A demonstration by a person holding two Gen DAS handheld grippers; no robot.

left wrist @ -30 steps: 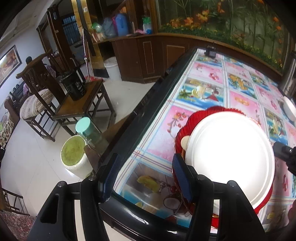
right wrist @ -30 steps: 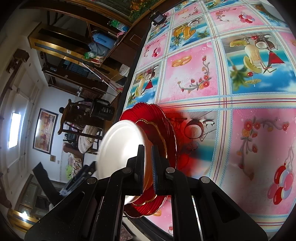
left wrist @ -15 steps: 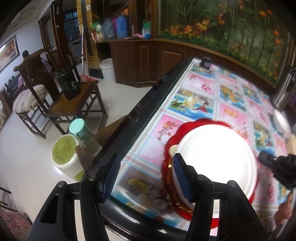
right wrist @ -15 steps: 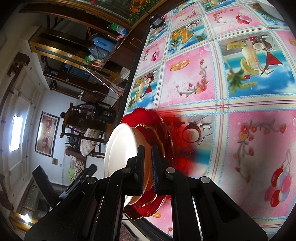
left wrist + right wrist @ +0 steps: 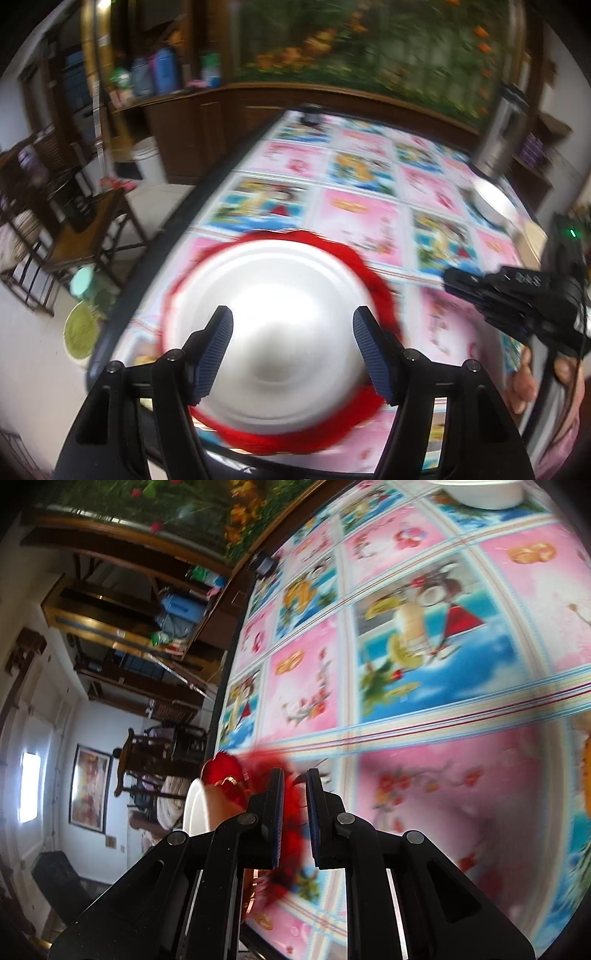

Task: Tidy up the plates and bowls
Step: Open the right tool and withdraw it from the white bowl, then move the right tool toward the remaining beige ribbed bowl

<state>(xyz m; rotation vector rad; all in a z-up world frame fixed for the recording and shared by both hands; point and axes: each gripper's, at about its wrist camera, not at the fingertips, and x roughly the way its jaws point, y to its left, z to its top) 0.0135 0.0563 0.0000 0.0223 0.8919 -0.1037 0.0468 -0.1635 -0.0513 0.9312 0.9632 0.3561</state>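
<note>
Landmark is the white plate (image 5: 273, 314), stacked on a red scalloped plate (image 5: 376, 291) near the tabletop (image 5: 354, 218) edge closest to the camera. The left hand-held gripper (image 5: 291, 350) hangs over the white plate, its jaws spread and opening wider, nothing pinched between them. Right of the plate, the right hand-held gripper (image 5: 448, 280) stands apart from it, held by a hand (image 5: 524, 376); its jaws are just parting, a narrow gap between the pads, with the blurred red plate rim in line with that gap. Far right beyond the plate sits a white bowl (image 5: 491, 206)
</note>
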